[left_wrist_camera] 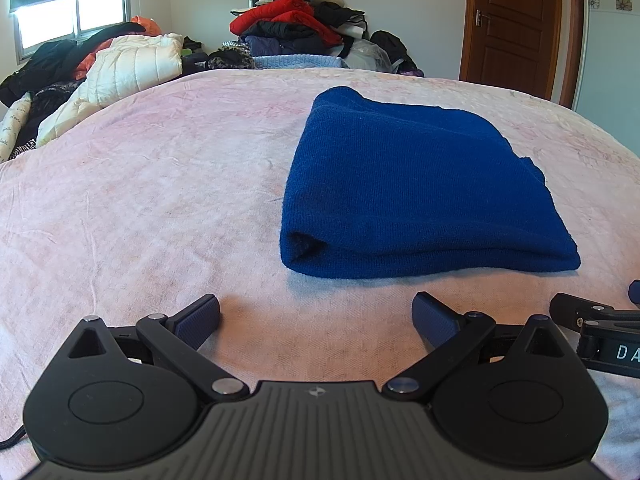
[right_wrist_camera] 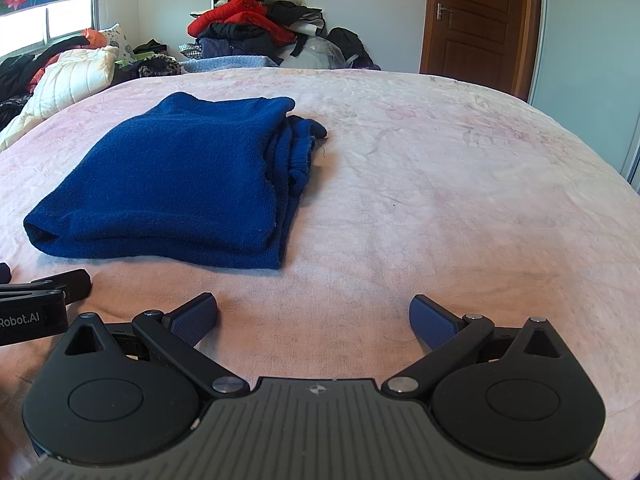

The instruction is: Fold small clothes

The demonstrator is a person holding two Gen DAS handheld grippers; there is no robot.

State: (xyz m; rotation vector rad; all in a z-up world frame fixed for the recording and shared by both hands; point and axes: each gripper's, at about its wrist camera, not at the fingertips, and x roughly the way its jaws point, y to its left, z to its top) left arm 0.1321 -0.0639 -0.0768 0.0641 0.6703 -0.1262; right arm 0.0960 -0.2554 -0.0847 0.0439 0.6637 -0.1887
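Both grippers, left gripper and right gripper, spread wide, holding nothing, resting near me on pink bedspread. Blue garment folded just beyond. I'd tuck stray cuff at far right edge, smooth layers gently.

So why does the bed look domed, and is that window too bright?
Left wrist view: the fisheye lens curves the pink bedspread into a dome, and the window is washed out to white. Right wrist view: same bulge, dark corners, yet the folded blue sweater is sharp and evenly lit.
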